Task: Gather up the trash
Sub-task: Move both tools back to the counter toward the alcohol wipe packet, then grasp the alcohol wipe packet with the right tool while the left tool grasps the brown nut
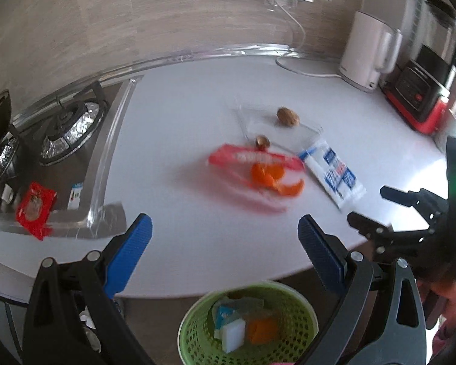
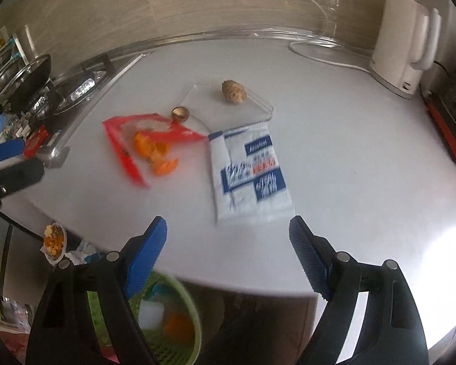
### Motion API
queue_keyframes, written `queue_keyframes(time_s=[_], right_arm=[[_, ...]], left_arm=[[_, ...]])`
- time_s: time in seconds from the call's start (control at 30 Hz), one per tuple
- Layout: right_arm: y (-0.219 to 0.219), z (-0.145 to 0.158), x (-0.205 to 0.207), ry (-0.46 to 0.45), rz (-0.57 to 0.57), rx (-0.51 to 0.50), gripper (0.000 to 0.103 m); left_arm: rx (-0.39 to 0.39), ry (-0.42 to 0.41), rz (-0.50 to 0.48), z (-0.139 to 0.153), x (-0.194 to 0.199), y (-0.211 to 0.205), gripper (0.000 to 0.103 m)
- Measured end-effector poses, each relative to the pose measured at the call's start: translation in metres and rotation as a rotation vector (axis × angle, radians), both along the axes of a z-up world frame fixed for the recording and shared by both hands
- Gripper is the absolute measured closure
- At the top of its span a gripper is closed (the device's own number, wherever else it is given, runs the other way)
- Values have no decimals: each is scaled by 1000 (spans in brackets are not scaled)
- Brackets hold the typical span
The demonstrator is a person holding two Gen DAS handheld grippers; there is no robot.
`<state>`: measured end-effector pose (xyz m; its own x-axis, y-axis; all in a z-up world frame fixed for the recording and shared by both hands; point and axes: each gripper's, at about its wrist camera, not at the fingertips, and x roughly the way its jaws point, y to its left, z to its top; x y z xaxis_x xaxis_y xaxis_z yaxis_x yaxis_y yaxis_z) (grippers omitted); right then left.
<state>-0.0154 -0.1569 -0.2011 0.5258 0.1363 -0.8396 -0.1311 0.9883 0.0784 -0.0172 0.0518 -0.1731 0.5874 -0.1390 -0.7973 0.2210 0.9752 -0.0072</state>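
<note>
Both your views are bright with soft daylight. Glare washes out the white table [image 2: 440,243] at lower right in your right view. Motion blur smears the red plastic wrapper [image 1: 252,159] and the white-and-blue sachet [image 2: 249,176]. Fisheye bends the tiled wall [image 1: 136,15]; corners go black. The green mesh basket [image 1: 307,322] sits soft, out of focus.

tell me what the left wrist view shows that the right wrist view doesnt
Only the left wrist view: the whole blender and the full gas burner.
Only the right wrist view: a lidded pan on the stove and a readable "Alcohol" label.
Both: the wipes packet, red wrapper, orange peel, kettle, green basket, both grippers' jaws open.
</note>
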Motion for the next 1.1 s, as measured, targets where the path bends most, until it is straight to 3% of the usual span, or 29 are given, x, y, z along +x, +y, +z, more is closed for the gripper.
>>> queue_keyframes(time_s=[0.33, 0.53, 0.63, 0.7, 0.77, 0.8, 0.87, 1.1], right_arm=[[-19, -30, 57, 18, 42, 27, 20], [-16, -35, 62, -28, 92, -54, 23], [-15, -35, 60, -54, 120, -71, 35], [-16, -34, 59, -60, 136, -68, 50], [-17, -33, 58, -68, 142, -77, 58], [-18, -33, 57, -72, 143, -80, 69], [-24, -32, 55, -78, 146, -76, 78], [-33, -30, 50, -96, 173, -109, 87]], left_arm=[[-8, -12, -5, 10, 73, -51, 11], [-37, 33, -16, -4, 122, -93, 11], [-17, 40, -27, -13, 137, -113, 11], [-6, 40, -33, -17, 143, -121, 11], [-4, 48, -34, -22, 149, -128, 11], [-3, 52, -30, -23, 151, -129, 11], [-8, 66, -19, -28, 157, -133, 15], [12, 108, 17, -45, 173, -144, 23]])
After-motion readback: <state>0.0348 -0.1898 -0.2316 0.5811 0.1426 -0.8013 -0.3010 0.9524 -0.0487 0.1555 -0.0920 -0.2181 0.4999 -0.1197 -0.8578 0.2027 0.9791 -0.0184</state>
